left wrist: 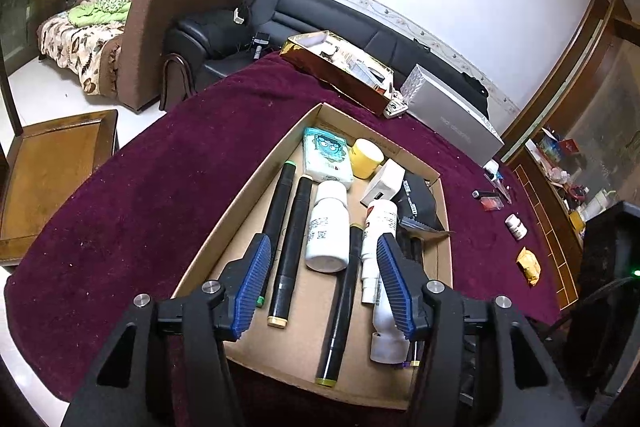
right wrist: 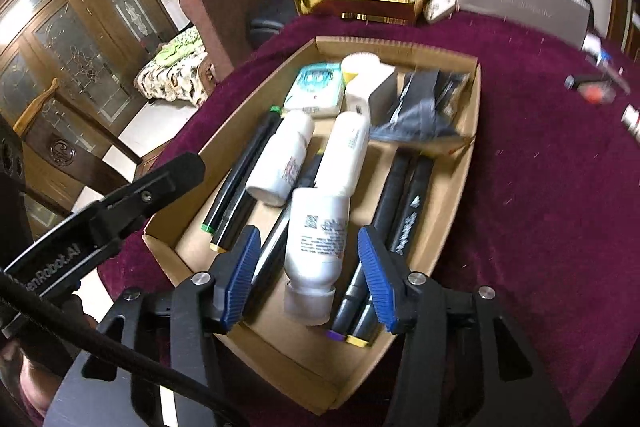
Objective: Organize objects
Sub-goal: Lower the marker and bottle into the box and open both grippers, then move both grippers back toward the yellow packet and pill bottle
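Nearest, left gripper (left wrist: pixel 320 279) spread wide over the near end of the cardboard tray (left wrist: pixel 224 227), nothing between the blue pads (left wrist: pixel 250 283). Right gripper (right wrist: pixel 307 273) likewise wide open, straddling a white bottle (right wrist: pixel 316 247) without visibly touching it; whether just set down or about to be taken cannot be told.

Inside the tray, long items laid parallel to the long walls, probably so that they pack side by side. Two black markers (left wrist: pixel 286 227) along the left wall, caps toward the far end, butts toward the cameras. Another marker (left wrist: pixel 340 307) down the middle on a slight diagonal. More markers (right wrist: pixel 400 211) against the right wall, coloured ends nearest. The straddled bottle on its side, long axis along the tray, cap end nearest. A second white bottle (left wrist: pixel 328 227) lying likewise.

Farther in, short items at the far end: tissue pack (left wrist: pixel 328 155), yellow cup (left wrist: pixel 366 157), white block (left wrist: pixel 384 183), dark pouch (left wrist: pixel 418 205).

Beyond, loose on the maroon cloth (left wrist: pixel 160 187) to the right, well apart from the tray: a small bottle (left wrist: pixel 516 226) and a yellow packet (left wrist: pixel 529 265), seemingly not yet sorted. At the far edge, a gold box (left wrist: pixel 340 71) and a grey case (left wrist: pixel 452 119).
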The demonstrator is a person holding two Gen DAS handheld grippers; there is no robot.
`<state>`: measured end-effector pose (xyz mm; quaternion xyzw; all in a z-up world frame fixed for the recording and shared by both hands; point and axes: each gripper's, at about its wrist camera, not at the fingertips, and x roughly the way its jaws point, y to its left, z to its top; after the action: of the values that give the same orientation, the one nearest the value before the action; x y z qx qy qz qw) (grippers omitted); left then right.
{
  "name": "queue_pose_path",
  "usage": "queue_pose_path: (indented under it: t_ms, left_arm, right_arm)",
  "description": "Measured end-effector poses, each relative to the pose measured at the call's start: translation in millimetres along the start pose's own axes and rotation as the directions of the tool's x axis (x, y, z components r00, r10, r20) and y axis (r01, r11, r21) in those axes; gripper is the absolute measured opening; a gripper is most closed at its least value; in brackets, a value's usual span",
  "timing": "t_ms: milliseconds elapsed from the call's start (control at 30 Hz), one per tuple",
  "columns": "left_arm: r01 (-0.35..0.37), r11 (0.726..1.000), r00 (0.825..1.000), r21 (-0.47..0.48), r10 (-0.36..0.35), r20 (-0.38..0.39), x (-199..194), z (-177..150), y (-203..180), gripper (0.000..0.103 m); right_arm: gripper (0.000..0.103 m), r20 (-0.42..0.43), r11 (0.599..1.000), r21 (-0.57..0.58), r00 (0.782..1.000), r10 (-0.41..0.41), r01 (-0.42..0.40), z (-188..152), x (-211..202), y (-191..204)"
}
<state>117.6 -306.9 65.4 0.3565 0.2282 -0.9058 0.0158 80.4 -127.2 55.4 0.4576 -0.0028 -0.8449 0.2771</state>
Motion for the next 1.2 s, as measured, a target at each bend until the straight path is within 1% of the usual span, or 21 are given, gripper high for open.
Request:
queue_pose_path:
  t_ms: [100, 167, 233, 300, 400, 467, 633, 700, 800, 867, 967, 1067, 1200]
  left_arm:
    - [-0.009, 1.0, 1.0, 0.015, 0.009, -0.002, -1, -1, -8, 0.05]
    - [-0.011, 1.0, 1.0, 0.028, 0.011, -0.004, -2, -2, -13, 0.05]
    - [-0.014, 0.999, 1.0, 0.047, 0.015, -0.007, -3, -4, -19, 0.05]
    - [-0.017, 0.998, 1.0, 0.063, 0.018, -0.01, -3, -4, -27, 0.053]
    - [-0.025, 0.995, 1.0, 0.094, 0.025, -0.007, -5, -5, -42, 0.054]
    - [-0.027, 0.992, 1.0, 0.121, 0.028, -0.01, -5, -7, -52, 0.054]
    - [-0.023, 0.983, 0.999, 0.181, 0.029, -0.027, -3, -12, -82, 0.054]
    - [-0.022, 0.979, 0.999, 0.204, 0.03, -0.036, -2, -15, -96, 0.054]
    - [-0.002, 0.976, 0.998, 0.219, 0.014, -0.058, 2, -18, -116, 0.054]
    - [-0.004, 0.972, 0.998, 0.236, 0.018, -0.057, 4, -19, -128, 0.054]
    - [-0.004, 0.964, 0.998, 0.267, 0.022, -0.064, 9, -22, -147, 0.054]
    - [-0.002, 0.955, 0.996, 0.297, 0.027, -0.081, 17, -26, -167, 0.054]
    - [0.013, 0.935, 0.994, 0.355, 0.028, -0.11, 31, -33, -200, 0.054]
  right_arm:
    - [0.053, 0.042, 0.999, -0.021, 0.999, -0.033, 0.034, -1, -11, 0]
    - [0.053, 0.088, 0.997, -0.043, 0.994, -0.061, 0.065, -3, -22, 1]
    - [0.057, 0.136, 0.991, -0.069, 0.986, -0.101, 0.111, -3, -30, 3]
    - [0.064, 0.19, 0.982, -0.086, 0.971, -0.147, 0.165, -3, -41, 2]
    - [0.069, 0.244, 0.967, -0.105, 0.949, -0.201, 0.232, -5, -54, -2]
    - [0.069, 0.266, 0.961, -0.103, 0.938, -0.223, 0.258, -6, -60, -10]
    - [0.069, 0.272, 0.957, -0.064, 0.927, -0.257, 0.284, -8, -71, -38]
    - [0.069, 0.275, 0.957, -0.038, 0.924, -0.266, 0.287, -9, -77, -52]
    - [0.069, 0.28, 0.957, 0.012, 0.918, -0.281, 0.289, -10, -89, -74]
    - [0.069, 0.279, 0.955, 0.043, 0.914, -0.294, 0.293, -11, -95, -89]
    - [0.069, 0.283, 0.948, 0.082, 0.905, -0.319, 0.308, -13, -104, -111]
    - [0.069, 0.282, 0.943, 0.12, 0.9, -0.333, 0.311, -15, -112, -132]
    - [0.069, 0.278, 0.934, 0.158, 0.893, -0.355, 0.322, -16, -121, -157]
